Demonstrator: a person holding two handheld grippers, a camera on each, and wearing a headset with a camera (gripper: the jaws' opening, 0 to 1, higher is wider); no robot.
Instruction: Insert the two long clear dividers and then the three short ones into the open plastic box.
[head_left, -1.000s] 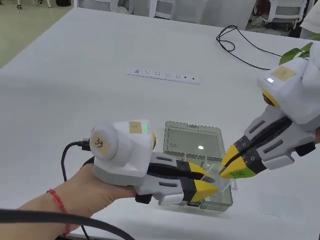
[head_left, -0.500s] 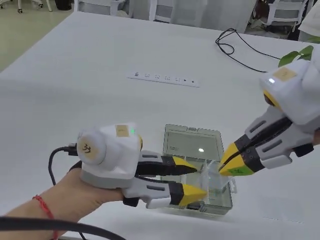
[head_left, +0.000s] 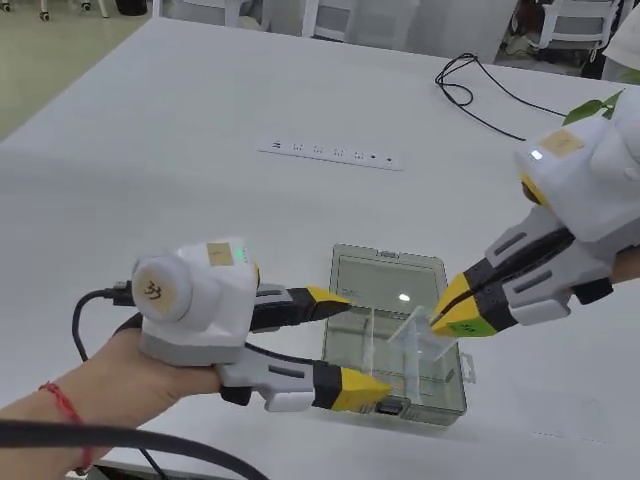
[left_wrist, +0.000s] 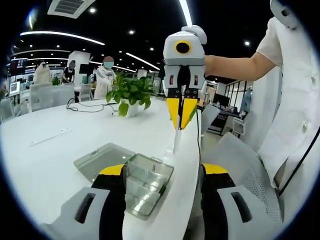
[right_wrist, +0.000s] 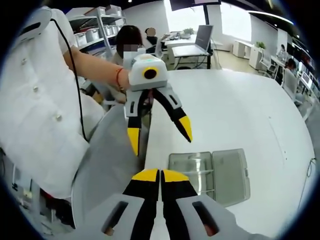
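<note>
The plastic box (head_left: 412, 408) sits near the bench's (head_left: 180, 150) front edge. Your right gripper (head_left: 445, 320) pinches a clear divider (head_left: 415, 335) over it, and your left gripper's (head_left: 362, 340) jaws are spread.

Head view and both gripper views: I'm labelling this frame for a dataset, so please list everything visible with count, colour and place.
Plastic box: one, clear grey, open, near the table edge, lid flat behind it.
Clear divider: one, transparent, held above the box.
Power strip: one, white, mid-table.
Cable: one, black, far right of the table.
Plant: one, green, by the cable.
Table: one, white.
Left hand-held gripper: one, white with yellow tips, open, box between its jaws.
Right hand-held gripper: one, same colours, shut on the divider.
Hand: one, red wristband, holding the left hand-held gripper.
</note>
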